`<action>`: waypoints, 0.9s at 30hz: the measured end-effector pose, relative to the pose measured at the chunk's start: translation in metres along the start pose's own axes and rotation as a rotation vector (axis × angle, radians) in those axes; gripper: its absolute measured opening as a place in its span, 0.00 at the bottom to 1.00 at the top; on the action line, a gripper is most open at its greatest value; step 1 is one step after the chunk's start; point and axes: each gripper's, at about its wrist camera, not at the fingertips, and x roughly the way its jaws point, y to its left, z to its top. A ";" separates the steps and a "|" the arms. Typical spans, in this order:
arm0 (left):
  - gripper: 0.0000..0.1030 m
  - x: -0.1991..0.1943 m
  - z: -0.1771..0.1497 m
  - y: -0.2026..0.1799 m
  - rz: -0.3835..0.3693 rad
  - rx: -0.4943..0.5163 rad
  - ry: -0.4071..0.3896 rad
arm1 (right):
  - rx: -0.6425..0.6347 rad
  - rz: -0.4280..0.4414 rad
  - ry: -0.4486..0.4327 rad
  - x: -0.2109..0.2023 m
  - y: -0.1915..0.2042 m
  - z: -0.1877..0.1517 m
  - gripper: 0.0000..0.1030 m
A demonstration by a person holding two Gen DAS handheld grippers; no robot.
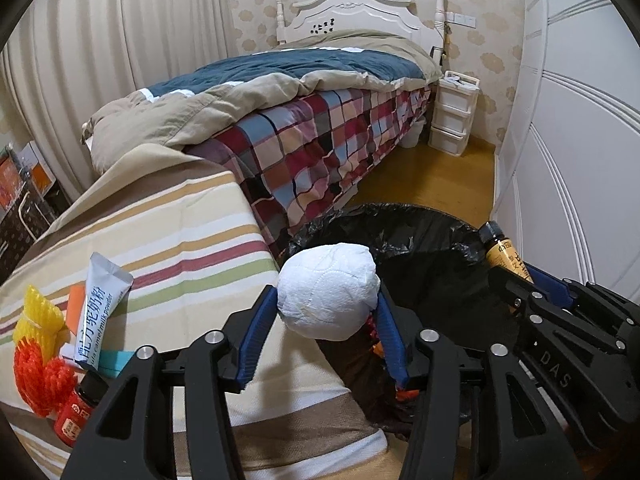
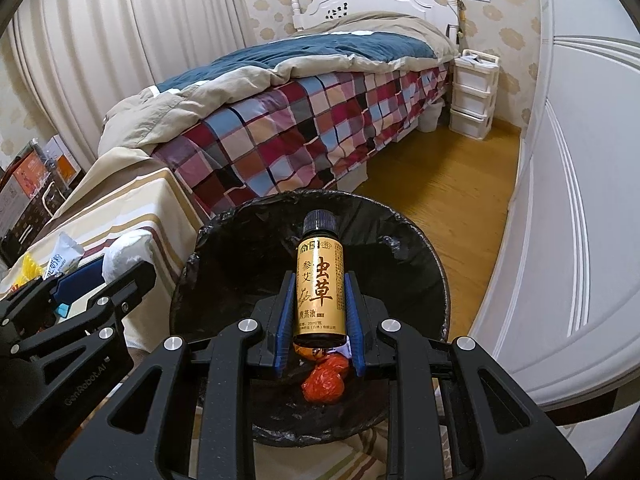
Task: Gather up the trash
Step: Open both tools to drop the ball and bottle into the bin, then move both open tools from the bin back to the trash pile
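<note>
bottles 2 (image 2: 319, 280) (image 1: 76, 410) | wad 1 (image 1: 329, 290) | sachet 1 (image 1: 100, 316) | nets 2 (image 1: 38, 314) (image 1: 40, 376) | bin 1 (image 2: 434, 280) | claws 2 (image 1: 326, 308) (image 2: 319, 304)

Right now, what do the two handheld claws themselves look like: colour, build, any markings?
Both are matte black with open, cut-out linkage arms joined by round silver pins, and ribbed blue pads line the inner faces of the fingers. The left claw and right claw look alike. Raised lettering marks the side of each body. No cables, hands or sleeves show.
</note>
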 end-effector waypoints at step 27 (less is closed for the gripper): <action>0.77 -0.052 -0.032 0.064 0.073 -0.096 -0.047 | 0.014 -0.010 -0.030 -0.031 0.029 -0.020 0.57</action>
